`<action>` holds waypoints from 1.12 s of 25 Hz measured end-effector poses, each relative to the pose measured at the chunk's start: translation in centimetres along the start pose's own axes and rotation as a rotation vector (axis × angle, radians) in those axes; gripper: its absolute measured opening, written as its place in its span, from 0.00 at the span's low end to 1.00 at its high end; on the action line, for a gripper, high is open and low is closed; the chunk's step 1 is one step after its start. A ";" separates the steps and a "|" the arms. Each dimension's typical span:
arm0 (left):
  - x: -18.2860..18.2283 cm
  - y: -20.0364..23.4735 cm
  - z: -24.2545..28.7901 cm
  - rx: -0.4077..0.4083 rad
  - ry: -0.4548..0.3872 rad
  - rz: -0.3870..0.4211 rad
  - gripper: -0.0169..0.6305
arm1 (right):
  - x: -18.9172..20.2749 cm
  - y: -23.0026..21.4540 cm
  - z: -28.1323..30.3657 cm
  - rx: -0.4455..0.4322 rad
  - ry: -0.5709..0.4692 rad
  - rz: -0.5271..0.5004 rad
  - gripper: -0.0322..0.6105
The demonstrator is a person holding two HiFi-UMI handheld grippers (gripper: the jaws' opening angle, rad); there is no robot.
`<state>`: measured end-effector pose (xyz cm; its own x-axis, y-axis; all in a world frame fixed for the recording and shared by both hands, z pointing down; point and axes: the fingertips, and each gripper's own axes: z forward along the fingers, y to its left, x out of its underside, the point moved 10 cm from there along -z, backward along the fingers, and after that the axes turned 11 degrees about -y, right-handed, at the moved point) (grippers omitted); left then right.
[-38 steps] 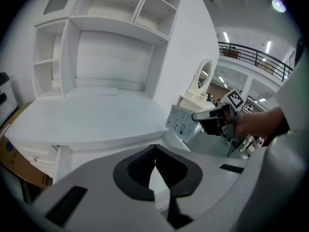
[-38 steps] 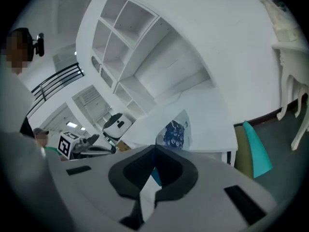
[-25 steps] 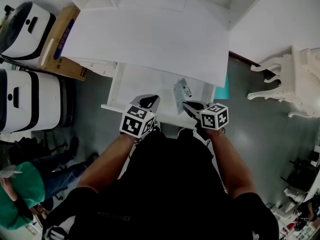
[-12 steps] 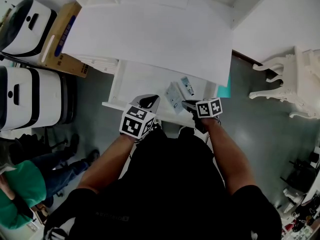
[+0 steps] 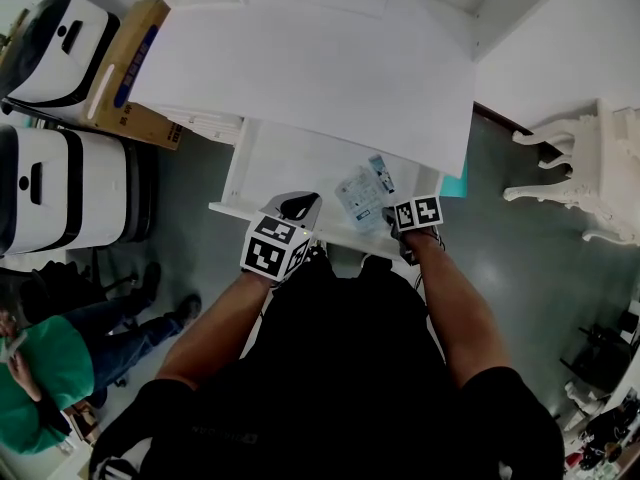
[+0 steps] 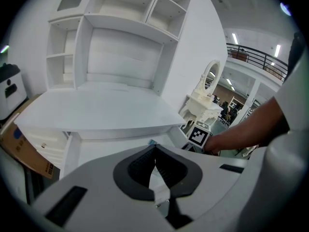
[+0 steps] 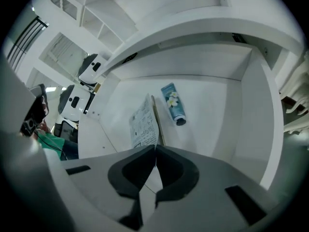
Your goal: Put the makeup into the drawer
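Observation:
The white desk's drawer (image 5: 270,173) stands pulled out below the desk top (image 5: 300,68). On its floor lies a blue tube with a flower print (image 5: 380,175) (image 7: 173,103). Next to the tube, a flat white packet with small print (image 5: 358,196) (image 7: 144,122) stands on edge, tilted, low over the drawer floor (image 7: 217,105). My right gripper (image 5: 387,215) (image 7: 155,151) is shut on the packet's near edge. My left gripper (image 5: 298,205) (image 6: 154,150) hangs over the drawer's front edge, shut and holding nothing.
Two white machines (image 5: 55,198) and a cardboard box (image 5: 120,78) stand left of the desk. A person in green (image 5: 40,378) sits at lower left. An ornate white piece of furniture (image 5: 590,168) stands on the right. Open shelves (image 6: 120,28) rise above the desk.
My right gripper has sunk with the packet toward the drawer floor and rolled somewhat. The left gripper has stayed where it was.

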<state>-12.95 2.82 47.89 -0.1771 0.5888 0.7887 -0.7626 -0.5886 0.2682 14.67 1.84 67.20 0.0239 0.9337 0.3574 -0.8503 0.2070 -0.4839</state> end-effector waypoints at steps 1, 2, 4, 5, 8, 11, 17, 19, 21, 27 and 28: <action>0.0 0.0 0.0 0.001 0.001 0.001 0.04 | 0.0 0.0 0.3 0.008 0.017 -0.005 0.10; 0.0 0.1 -0.1 0.003 0.001 0.002 0.04 | 0.0 0.0 0.6 0.013 0.030 -0.008 0.10; 0.0 0.1 -0.2 0.007 0.002 0.005 0.04 | 0.0 0.1 1.0 0.021 0.045 -0.014 0.10; 0.0 0.1 -0.2 0.010 0.002 0.007 0.04 | -0.1 0.2 1.1 0.028 0.046 -0.022 0.10; 0.1 0.2 -0.4 0.019 0.003 0.013 0.04 | -0.3 0.4 1.2 0.057 0.042 -0.053 0.10; 0.2 0.4 -0.6 0.029 -0.001 0.021 0.04 | -0.4 0.6 1.1 0.083 0.030 -0.059 0.11; 0.1 0.8 -1.2 0.054 -0.011 0.040 0.04 | -0.5 1.1 0.3 0.152 0.000 -0.090 0.24; 0.1 0.9 -1.3 0.067 -0.016 0.048 0.04 | -0.7 1.5 -0.3 0.166 -0.032 -0.105 0.24; 0.0 0.9 -1.3 0.083 -0.022 0.055 0.04 | -1.0 2.0 -1.3 0.179 -0.084 -0.107 0.24; -0.1 0.3 -0.6 0.161 -0.019 0.080 0.04 | -1.3 4.1 -6.5 0.190 -0.365 0.001 0.24; -0.1 0.1 -0.4 0.177 -0.019 0.087 0.04 | -1.2 4.5 -7.5 0.184 -0.405 0.012 0.24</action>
<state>-13.22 2.90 47.58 -0.2239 0.5219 0.8231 -0.6231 -0.7261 0.2908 14.74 3.81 58.63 -0.1637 0.7384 0.6543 -0.9294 0.1071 -0.3533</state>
